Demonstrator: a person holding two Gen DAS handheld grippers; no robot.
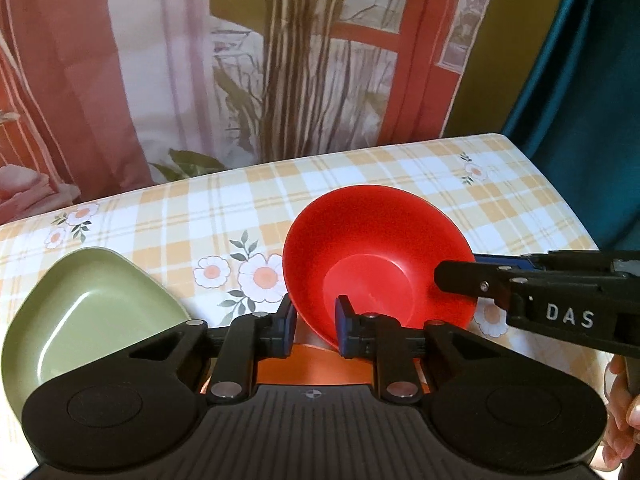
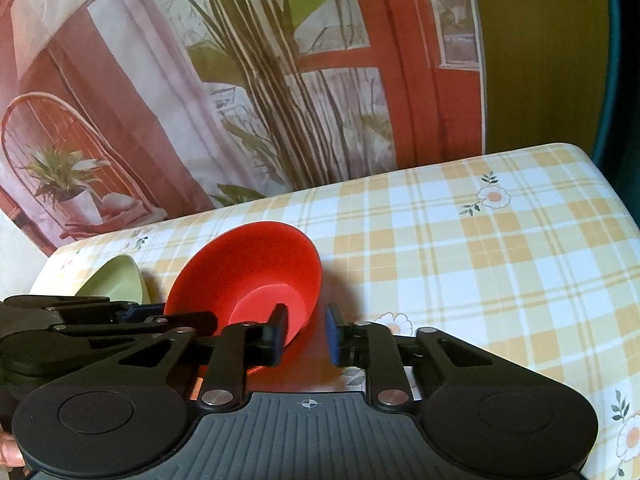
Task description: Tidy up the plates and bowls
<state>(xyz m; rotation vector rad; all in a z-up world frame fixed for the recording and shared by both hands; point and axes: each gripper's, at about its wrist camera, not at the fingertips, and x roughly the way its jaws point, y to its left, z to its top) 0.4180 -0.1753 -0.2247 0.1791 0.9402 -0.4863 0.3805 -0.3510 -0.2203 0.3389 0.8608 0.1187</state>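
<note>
A red bowl (image 1: 372,256) is tilted up over an orange plate (image 1: 316,368) on the checked tablecloth. My left gripper (image 1: 314,326) straddles the bowl's near rim, jaws a little apart, one finger inside and one outside. My right gripper (image 2: 306,330) straddles the bowl's right rim (image 2: 256,280) the same way, with a visible gap; it enters the left wrist view from the right (image 1: 456,276). A green rounded plate (image 1: 88,308) lies to the left; it also shows in the right wrist view (image 2: 116,280).
The table (image 2: 480,264) carries a yellow-and-white checked cloth with flowers. A printed curtain (image 1: 240,80) hangs behind the far edge. A teal cloth (image 1: 580,100) hangs at the right.
</note>
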